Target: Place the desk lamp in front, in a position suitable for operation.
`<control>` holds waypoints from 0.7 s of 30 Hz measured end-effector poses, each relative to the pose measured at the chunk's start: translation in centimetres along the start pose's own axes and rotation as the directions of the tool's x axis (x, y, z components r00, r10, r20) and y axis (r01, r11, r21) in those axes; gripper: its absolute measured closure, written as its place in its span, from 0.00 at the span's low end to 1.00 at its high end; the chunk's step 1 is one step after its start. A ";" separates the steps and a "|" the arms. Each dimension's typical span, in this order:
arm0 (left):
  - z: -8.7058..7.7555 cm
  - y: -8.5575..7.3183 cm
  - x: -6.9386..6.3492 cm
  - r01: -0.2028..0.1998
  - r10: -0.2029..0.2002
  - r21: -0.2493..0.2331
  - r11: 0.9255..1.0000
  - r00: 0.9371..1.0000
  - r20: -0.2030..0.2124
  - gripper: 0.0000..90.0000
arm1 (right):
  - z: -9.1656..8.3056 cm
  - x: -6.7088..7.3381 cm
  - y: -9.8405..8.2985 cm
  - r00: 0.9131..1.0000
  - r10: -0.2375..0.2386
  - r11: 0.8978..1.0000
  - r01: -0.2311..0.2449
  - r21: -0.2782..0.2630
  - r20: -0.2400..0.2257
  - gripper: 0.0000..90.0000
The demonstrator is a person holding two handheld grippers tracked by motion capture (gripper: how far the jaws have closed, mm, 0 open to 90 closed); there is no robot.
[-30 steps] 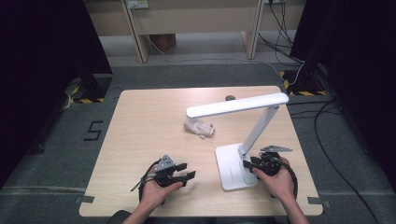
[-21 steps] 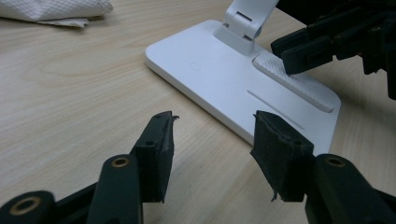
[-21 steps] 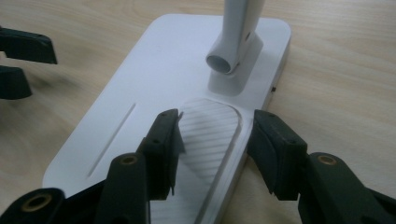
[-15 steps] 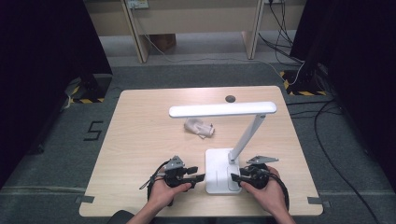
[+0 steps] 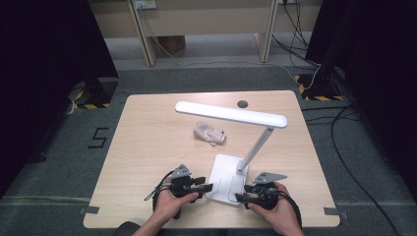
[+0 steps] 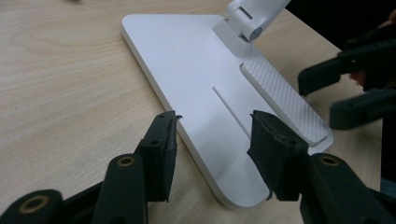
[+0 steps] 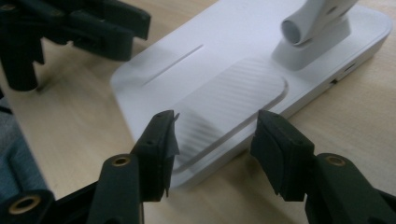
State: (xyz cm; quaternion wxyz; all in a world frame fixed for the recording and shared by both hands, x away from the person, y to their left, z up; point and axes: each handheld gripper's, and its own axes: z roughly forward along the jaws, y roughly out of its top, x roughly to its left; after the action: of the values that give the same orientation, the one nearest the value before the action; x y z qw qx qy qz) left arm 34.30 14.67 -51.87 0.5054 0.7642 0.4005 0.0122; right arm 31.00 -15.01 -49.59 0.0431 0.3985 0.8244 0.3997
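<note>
Lamp (image 5: 231, 147) has slid left and now sits w/ its base (image 5: 225, 184) at the near edge of the surface (image 5: 147, 147), right btwn both hands. Left tongs (image 5: 206, 187) have been closing a bit but are apart, straddling the base's near corner; right tongs (image 5: 241, 197) just opened, apart too, base edge btwn them w/o contact. Looks like the move's done, prob regripping next. Crumpled wrapper (image 5: 209, 133) lies behind, untouched.
</note>
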 end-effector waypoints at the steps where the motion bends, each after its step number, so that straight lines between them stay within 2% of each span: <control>1: 0.0 -0.2 0.1 0.005 -0.005 0.008 1.000 1.000 -0.001 0.57 | 0.0 0.3 -0.2 1.000 -0.009 1.000 0.009 0.006 0.001 0.51; 5: 0.0 -0.3 0.0 0.015 -0.015 0.010 1.000 1.000 -0.003 0.57 | 0.3 1.1 -1.2 0.998 -0.059 0.997 0.059 0.041 0.017 0.48; 10: 0.2 -0.4 -0.1 0.019 -0.019 0.022 1.000 1.000 0.006 0.57 | 0.7 1.3 -1.1 0.991 -0.127 0.990 0.124 0.071 0.050 0.48; 14: 0.5 -0.5 -0.1 0.010 -0.010 0.024 1.000 1.000 0.019 0.56 | 0.9 1.0 -0.8 0.988 -0.146 0.987 0.142 0.073 0.047 0.48; 18: 0.8 -0.2 0.1 0.010 -0.011 0.025 1.000 1.000 0.016 0.55 | 0.9 0.3 -0.5 0.986 -0.161 0.985 0.158 0.071 0.037 0.53; 21: 1.1 0.0 0.3 0.023 -0.024 0.028 0.999 0.999 0.021 0.55 | 0.9 -0.3 -0.4 0.989 -0.146 0.987 0.144 0.068 0.033 0.55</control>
State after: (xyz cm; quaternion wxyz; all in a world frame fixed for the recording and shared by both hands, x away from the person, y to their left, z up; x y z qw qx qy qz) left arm 34.95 14.02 -52.49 0.4989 0.7665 0.4043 -0.0075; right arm 31.34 -14.79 -50.52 0.0744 0.3461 0.8629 0.3608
